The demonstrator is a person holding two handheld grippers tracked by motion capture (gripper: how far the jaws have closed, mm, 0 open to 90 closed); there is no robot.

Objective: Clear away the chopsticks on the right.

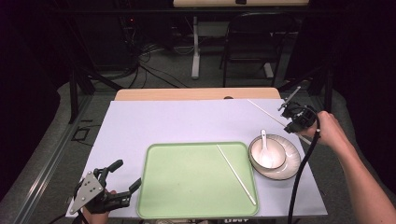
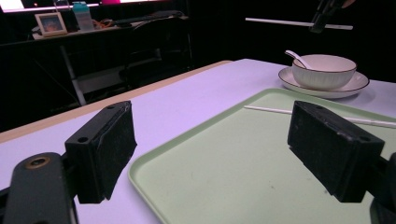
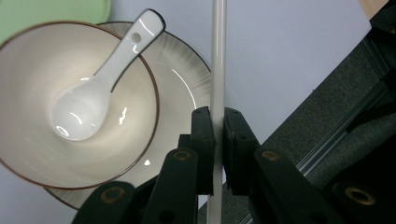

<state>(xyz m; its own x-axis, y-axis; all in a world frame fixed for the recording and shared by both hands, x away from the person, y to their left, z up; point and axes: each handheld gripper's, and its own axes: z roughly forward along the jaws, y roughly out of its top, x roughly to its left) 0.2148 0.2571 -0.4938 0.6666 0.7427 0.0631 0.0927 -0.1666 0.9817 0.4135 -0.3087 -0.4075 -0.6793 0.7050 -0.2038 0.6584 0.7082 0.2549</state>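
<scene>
My right gripper (image 1: 293, 117) is shut on a white chopstick (image 3: 218, 60), held in the air above the table's right edge, just beside the bowl. That chopstick (image 1: 266, 112) slants up-left from the jaws. A second white chopstick (image 1: 236, 174) lies diagonally on the green tray (image 1: 187, 186). A white bowl (image 1: 275, 161) with a white spoon (image 1: 265, 148) in it stands on a plate (image 1: 292, 163) right of the tray. My left gripper (image 1: 122, 176) is open at the tray's front left corner, with nothing between its pads (image 2: 109, 144).
A pale cloth (image 1: 187, 121) covers the wooden table (image 1: 196, 94). A dark chair (image 1: 254, 39) and a desk leg (image 1: 195, 46) stand behind the table. The floor drops off at the right edge (image 3: 327, 112).
</scene>
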